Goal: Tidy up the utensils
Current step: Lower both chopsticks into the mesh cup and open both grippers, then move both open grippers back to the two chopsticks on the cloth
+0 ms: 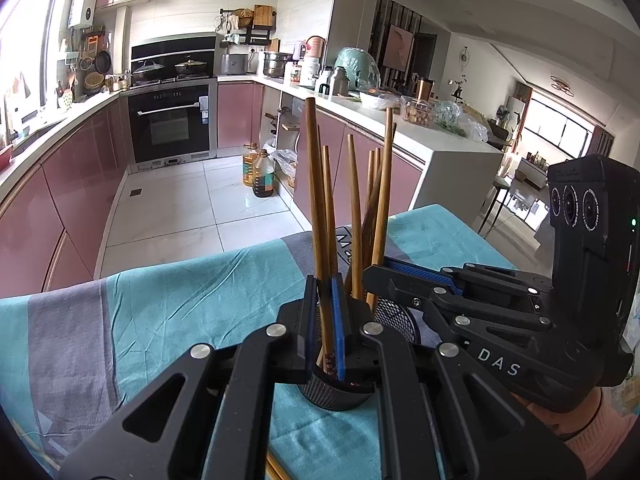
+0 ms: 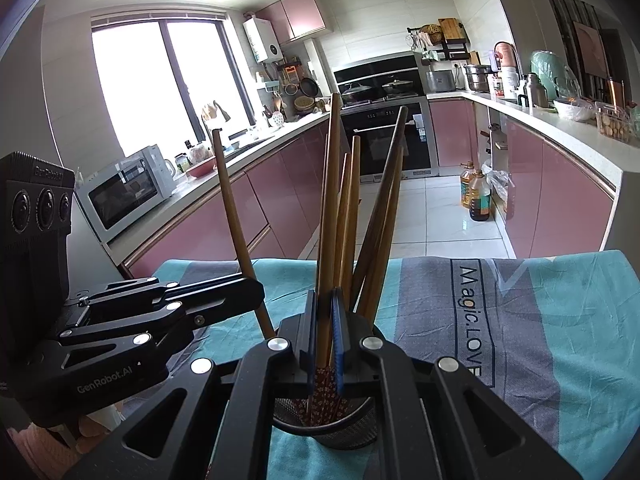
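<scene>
Chopsticks [image 1: 354,216] stand almost upright in the black mesh holder [image 1: 396,320] on the blue and grey cloth [image 1: 168,300], their long axis pointing up and fanning out a little at the tops. The left gripper [image 1: 325,320] is pressed together on one chopstick [image 1: 318,200] directly above the holder's mouth, with the patterned lower end already inside the rim. The right gripper [image 2: 325,336] is also pinching, it seems on one or two sticks in the middle of the bundle [image 2: 340,208], again just over the holder. Both claws sit at the rim, so neither is clearly nearer; they are close to each other, the left coming from the left side. I judge that the coming move is straight down along the stick's axis and then a release. Room is narrow between the two grippers and the leaning sticks, while the cloth around the holder is open.
</scene>
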Demonstrator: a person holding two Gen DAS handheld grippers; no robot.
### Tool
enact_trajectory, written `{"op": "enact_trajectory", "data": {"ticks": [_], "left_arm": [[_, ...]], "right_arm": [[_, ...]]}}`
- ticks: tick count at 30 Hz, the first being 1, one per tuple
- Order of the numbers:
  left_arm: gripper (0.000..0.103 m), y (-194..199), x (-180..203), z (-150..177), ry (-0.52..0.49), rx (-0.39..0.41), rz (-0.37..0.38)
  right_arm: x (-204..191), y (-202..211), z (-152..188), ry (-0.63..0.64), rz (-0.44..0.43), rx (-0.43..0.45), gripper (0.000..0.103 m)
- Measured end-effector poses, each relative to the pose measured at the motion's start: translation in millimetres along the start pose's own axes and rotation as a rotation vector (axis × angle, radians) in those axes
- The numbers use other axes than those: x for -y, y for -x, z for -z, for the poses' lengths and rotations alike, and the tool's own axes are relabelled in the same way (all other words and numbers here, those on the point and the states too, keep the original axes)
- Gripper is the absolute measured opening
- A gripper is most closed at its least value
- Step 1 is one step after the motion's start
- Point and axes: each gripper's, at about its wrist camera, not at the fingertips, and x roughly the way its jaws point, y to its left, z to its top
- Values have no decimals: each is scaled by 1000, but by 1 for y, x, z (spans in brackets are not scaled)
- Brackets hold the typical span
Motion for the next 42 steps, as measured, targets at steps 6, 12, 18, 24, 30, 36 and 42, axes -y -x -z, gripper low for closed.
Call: {"op": "enact_trajectory", "data": {"ticks": [6,12,18,24,30,36,42], "left_arm": [[8,-12,-7,-5,27,-24,0],[8,-22,-13,-4,43,-42,6],[8,-26,-19,1,50,-44,11],[12,-18,-23,8,56,-20,5],[43,1,-27,18,48,36,-35],[72,28,-33,37,39,88,-107],[92,54,-47,63,62,130,-190]], "right_arm": [[1,-4,-1,-7,6,-6,7],[5,-6,2,-26,9,-16,8],[6,-4,5,-33,9,-15,8],[4,3,8,-32,-4,-9,10],[-3,16,16,-18,-30,2,28],[-17,28,31,11,-62,-2,41],[-28,34,51,44,-77,-37,53]]}}
